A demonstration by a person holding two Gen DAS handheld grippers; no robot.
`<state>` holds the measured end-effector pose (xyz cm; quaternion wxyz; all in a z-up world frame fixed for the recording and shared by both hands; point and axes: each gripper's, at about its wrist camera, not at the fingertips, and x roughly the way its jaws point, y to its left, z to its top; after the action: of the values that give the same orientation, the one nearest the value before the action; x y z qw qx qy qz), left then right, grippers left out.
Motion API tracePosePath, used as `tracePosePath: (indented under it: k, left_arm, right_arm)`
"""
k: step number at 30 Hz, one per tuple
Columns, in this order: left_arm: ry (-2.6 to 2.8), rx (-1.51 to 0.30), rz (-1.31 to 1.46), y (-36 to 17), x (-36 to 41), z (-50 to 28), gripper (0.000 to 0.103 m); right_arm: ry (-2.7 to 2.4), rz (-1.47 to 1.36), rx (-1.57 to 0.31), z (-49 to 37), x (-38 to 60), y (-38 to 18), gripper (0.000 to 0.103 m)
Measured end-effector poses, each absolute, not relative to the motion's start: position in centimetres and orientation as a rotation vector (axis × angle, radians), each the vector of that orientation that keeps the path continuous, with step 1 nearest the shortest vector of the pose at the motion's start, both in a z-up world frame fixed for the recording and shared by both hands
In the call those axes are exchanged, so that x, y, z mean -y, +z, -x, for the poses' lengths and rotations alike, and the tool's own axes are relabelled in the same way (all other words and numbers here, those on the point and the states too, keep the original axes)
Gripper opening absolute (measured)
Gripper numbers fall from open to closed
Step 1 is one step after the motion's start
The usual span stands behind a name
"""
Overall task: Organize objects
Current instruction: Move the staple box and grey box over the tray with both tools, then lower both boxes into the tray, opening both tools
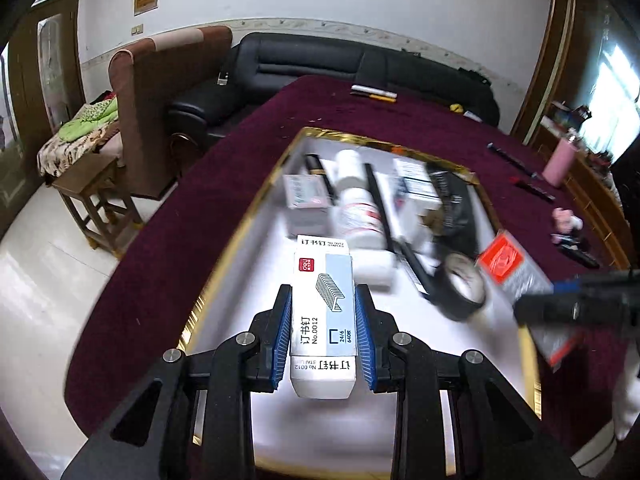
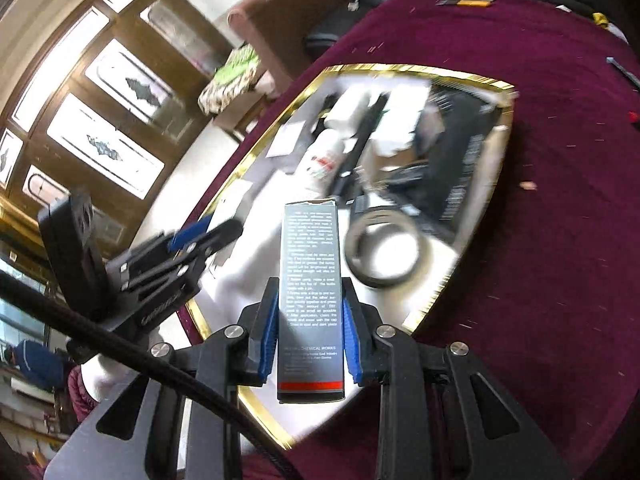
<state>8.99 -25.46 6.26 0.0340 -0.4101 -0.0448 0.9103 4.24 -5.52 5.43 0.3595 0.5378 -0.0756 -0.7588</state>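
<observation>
My left gripper (image 1: 323,300) is shut on a white and pale blue box of staples (image 1: 322,308), held above the near part of a white tray with a gold rim (image 1: 248,216). My right gripper (image 2: 309,300) is shut on a tall grey carton with small print and a red band (image 2: 311,300), also over the tray (image 2: 240,172). In the left wrist view the right gripper (image 1: 560,292) comes in from the right with the carton's red end (image 1: 508,260). The left gripper (image 2: 196,236) shows at the left of the right wrist view.
In the tray lie a roll of black tape (image 1: 464,284), a white bottle (image 1: 356,200), a small box (image 1: 306,192), black pens and a black packet. The tray sits on a dark red cloth (image 1: 192,216). Markers (image 1: 374,92), pens and a pink cup (image 1: 558,164) lie farther off.
</observation>
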Motion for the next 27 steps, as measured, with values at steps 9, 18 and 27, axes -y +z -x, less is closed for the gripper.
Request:
tracePosePath:
  k: [9, 18, 27]
  left_arm:
    - [2.769, 0.081, 1.357, 4.4, 26.9, -5.5, 0.026]
    - [2.741, 0.098, 1.314, 4.6, 27.4, -5.5, 0.028]
    - [2.825, 0.226, 1.134, 8.7, 28.4, -8.6, 0.059]
  right_arm:
    - [-1.859, -1.479, 0.164, -2.3, 11.7, 2.1, 0.026]
    - [-1.893, -1.482, 0.196, -1.7, 12.4, 1.4, 0.034]
    - [-1.97, -1.347, 0.27, -2.5, 9.0, 5.0, 0.035]
